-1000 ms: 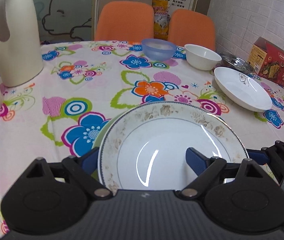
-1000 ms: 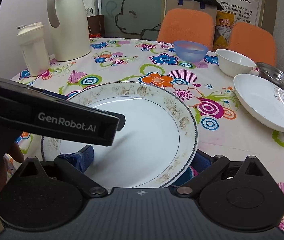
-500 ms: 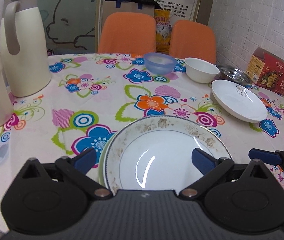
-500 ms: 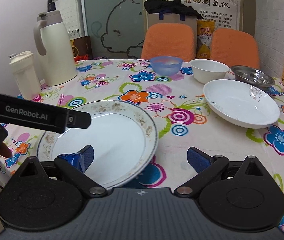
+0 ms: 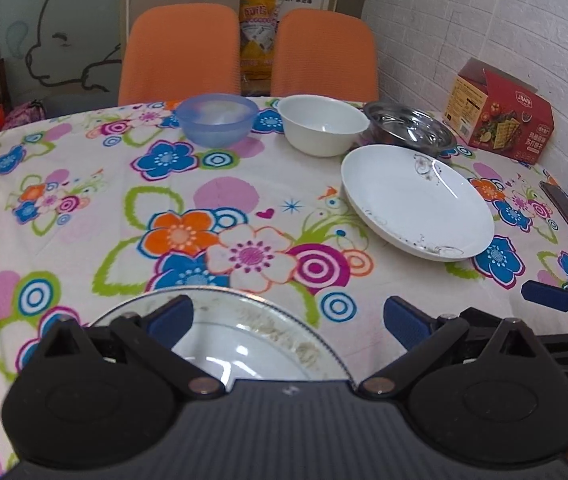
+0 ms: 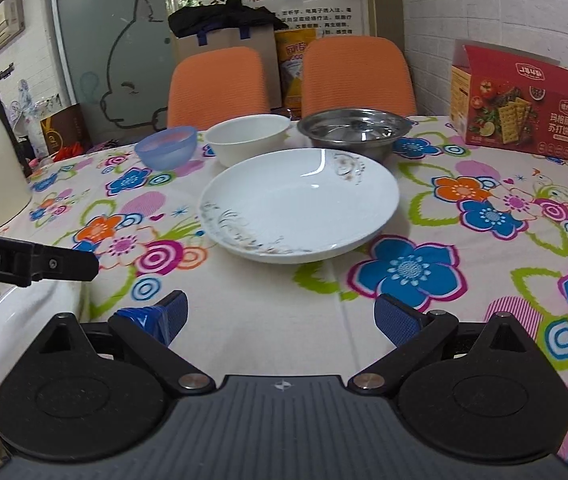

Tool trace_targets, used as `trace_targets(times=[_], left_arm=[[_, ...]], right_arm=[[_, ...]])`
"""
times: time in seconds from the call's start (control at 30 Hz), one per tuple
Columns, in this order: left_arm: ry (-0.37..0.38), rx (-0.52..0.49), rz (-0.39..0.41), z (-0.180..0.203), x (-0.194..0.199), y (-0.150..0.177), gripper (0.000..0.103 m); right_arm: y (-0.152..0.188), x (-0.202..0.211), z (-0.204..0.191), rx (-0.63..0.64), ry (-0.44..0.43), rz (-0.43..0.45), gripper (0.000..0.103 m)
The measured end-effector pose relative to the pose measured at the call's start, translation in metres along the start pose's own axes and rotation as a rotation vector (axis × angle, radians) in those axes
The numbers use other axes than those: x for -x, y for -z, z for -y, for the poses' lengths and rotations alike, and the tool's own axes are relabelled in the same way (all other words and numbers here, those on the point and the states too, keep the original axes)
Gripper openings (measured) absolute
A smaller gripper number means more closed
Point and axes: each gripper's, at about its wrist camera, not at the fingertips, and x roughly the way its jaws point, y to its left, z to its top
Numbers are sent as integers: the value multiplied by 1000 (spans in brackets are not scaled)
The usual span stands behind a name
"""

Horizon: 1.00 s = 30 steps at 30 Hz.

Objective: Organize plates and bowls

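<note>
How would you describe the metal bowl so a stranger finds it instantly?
Start at the two orange chairs behind the floral-clothed table. Three bowls line that far edge; the shiny stainless-steel bowl sits nearest the red cracker box. Its neighbours are white ceramic and translucent blue plastic.

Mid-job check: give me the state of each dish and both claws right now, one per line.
Left claw: open, empty, above the patterned plate's rim.
Right claw: open, empty, over bare tablecloth.
Patterned plate: flat on table, released.
White plate: upright, empty, alone.
White bowl: upright, empty.
Blue bowl: upright, unstacked.
Steel bowl: upright, empty.
</note>
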Motion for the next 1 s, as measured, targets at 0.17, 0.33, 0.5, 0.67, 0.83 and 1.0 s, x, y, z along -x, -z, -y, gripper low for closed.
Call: trace_targets(times=[0.17,0.33,0.5,0.67,0.83,1.0], left_arm=[[26,-24,-58,13,-34,-29,100],[69,-5,-73,23,-63,-70,100],[78,-14,-100,35,-106,-99,100],[81,-20,-152,47,-142,-104,100],[68,-43,-152,55,-155,-100,100],[55,-98,-145,66,-155,-96,97]], right_arm=[[-20,-24,30,-9,19,-4,88],[-43,-52,49,-37,10,-24,88],[-50,-77,51,-42,-8,-67,88],[-49,-89,42,5,1,-85,89],[-47,-92,32,52,-1,-75,89],[-46,-93,24,32,27,-61,90]])
